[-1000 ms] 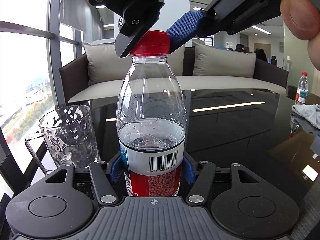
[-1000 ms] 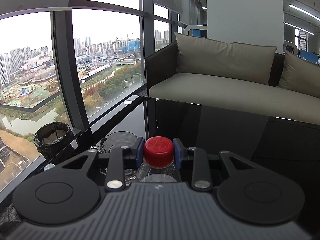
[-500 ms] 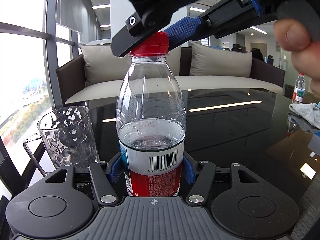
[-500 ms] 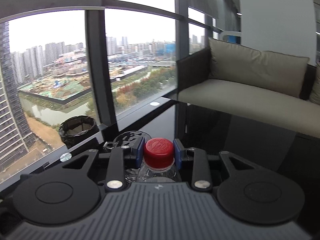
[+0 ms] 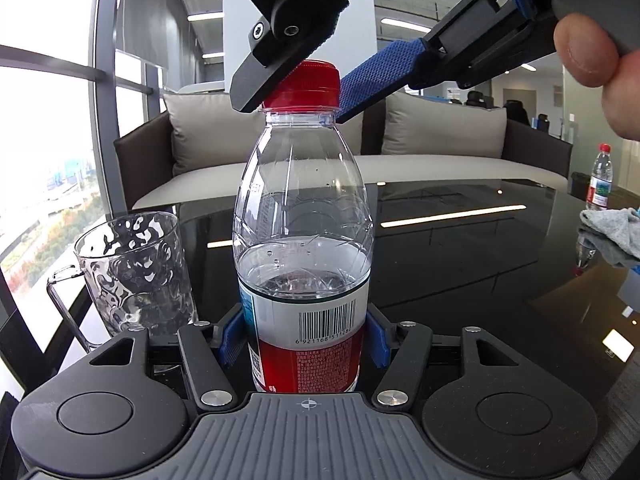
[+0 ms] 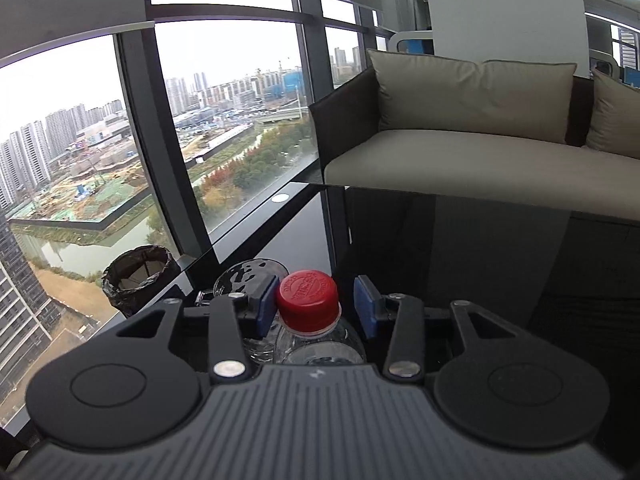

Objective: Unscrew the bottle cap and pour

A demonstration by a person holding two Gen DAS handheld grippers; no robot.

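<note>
**A:** So the bottle [image 5: 303, 264] stands upright on the dark tabletop [image 5: 460, 264], about a third full, and the left gripper [image 5: 303, 340] has its jaws pinching the labelled lower body from both sides. Red cap [image 5: 306, 82] looks like it's on the neck, seated fairly square. The right gripper [image 6: 316, 306] comes in from above with the cap between its blue pads, but the jaws are opening right now. In its own view one pad looks to be against the cap's side and the other clearly stands off with a gap.

**B:** Looks like a regrip between twists to me. If so, I'd roll the wrist back, close square on the ribbed side of the cap, then turn. Keep the pads level with the cap, not down on the neck ring, or they'll just slip.

**A:** Agreed. And the lower grip shouldn't let up, thin plastic like that will spin or buckle otherwise.

**B:** What about room?

**A:** Glass mug [image 5: 134, 276] sits just beside the bottle on the window side, near the tabletop's edge, handle towards the camera. Short tip for pouring, but easy to clip with a finger. On the other side the tabletop is open, with a grey cloth [image 5: 614, 236] and a second bottle [image 5: 600, 178] well apart near the far edge. Sofa [image 6: 480, 152] is beyond the tabletop, not in the way.
</note>
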